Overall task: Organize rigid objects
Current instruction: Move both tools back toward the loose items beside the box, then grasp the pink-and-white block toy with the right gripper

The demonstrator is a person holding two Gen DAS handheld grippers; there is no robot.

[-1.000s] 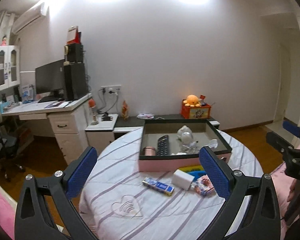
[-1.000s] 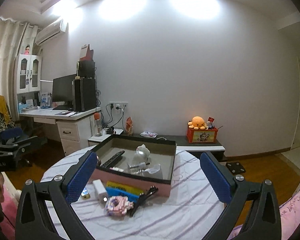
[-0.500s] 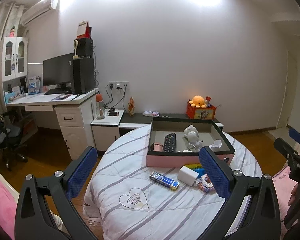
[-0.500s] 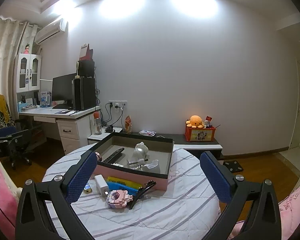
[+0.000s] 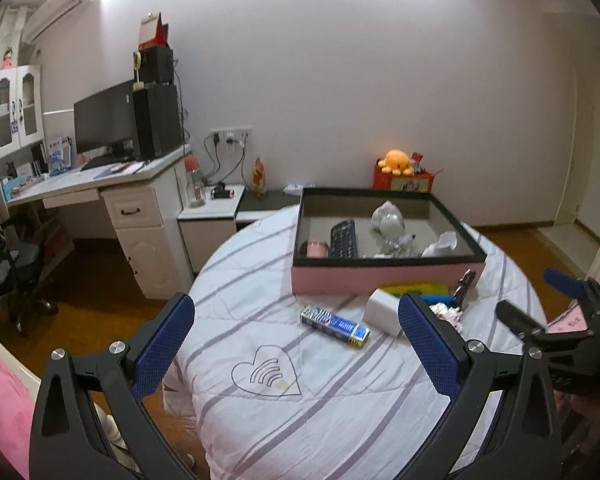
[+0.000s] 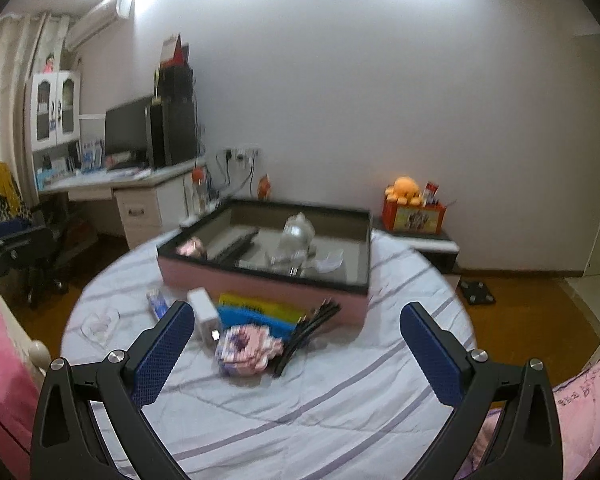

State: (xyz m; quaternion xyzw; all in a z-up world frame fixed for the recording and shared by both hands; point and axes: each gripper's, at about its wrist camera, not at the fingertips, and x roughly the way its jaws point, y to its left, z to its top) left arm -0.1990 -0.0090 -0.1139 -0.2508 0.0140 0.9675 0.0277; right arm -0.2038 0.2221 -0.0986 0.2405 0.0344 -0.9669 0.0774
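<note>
A pink box (image 5: 384, 276) (image 6: 260, 284) with a dark rim stands on a round table under a striped white cloth (image 5: 320, 392) (image 6: 340, 392). Inside it lie a black remote (image 5: 343, 239), a pink cup (image 5: 315, 248) and a pale figurine (image 5: 388, 222). In front of the box lie a blue packet (image 5: 335, 325), a white block (image 5: 384, 312) (image 6: 205, 312), a yellow and blue item (image 6: 256, 312), a pink block toy (image 6: 246, 346) and a black clip (image 6: 306, 328). My left gripper (image 5: 296, 344) is open above the cloth, empty. My right gripper (image 6: 296, 350) is open just short of the pink toy.
A white desk (image 5: 112, 192) with a monitor (image 5: 104, 118) and a dark chair (image 5: 8, 264) stand left. A low cabinet holds a red box with an orange plush (image 5: 398, 162). Wooden floor surrounds the table. The other gripper (image 5: 556, 316) shows at the right edge of the left wrist view.
Both grippers have dropped lower and come closer to the table, so the box and loose items appear larger. Both stay open and empty.
</note>
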